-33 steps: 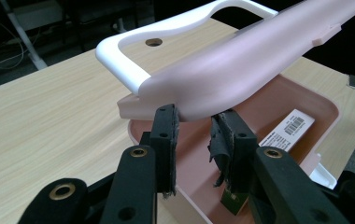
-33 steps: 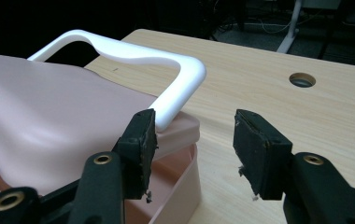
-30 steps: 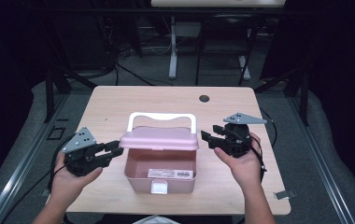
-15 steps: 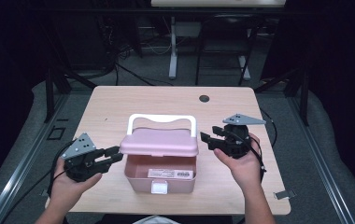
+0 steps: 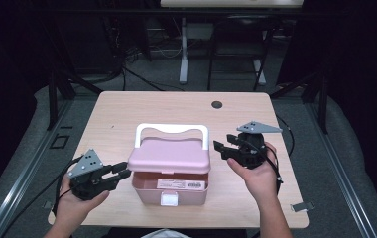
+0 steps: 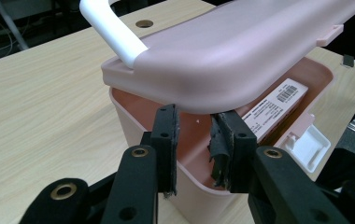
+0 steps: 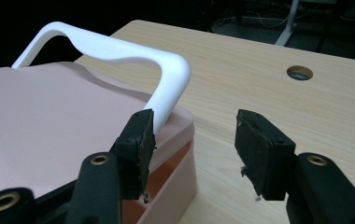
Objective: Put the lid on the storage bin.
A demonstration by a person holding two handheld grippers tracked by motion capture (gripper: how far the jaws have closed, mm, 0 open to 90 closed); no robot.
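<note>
Table [image 5: 127, 111] | box [image 5: 169, 188] interior lid-hidden (mostly) | left gripper [image 5: 122, 172] narrow, empty | right gripper [image 5: 222, 148] wide

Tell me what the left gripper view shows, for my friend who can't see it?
A pink plastic box sits on a light wooden table, its rounded pink lid with a white handle lifted partway above the rim. The left gripper has its two black jaws open just in front of the box's near wall. A white barcode label shows inside.

A lab or recording studio: a pale wood tabletop [image 5: 127, 114] with a cable hole [image 5: 217, 104] stands among black curtains, metal floor rails [image 5: 23, 168], loose cables [image 5: 142, 79] and a far white table's leg [image 5: 183, 49].
</note>
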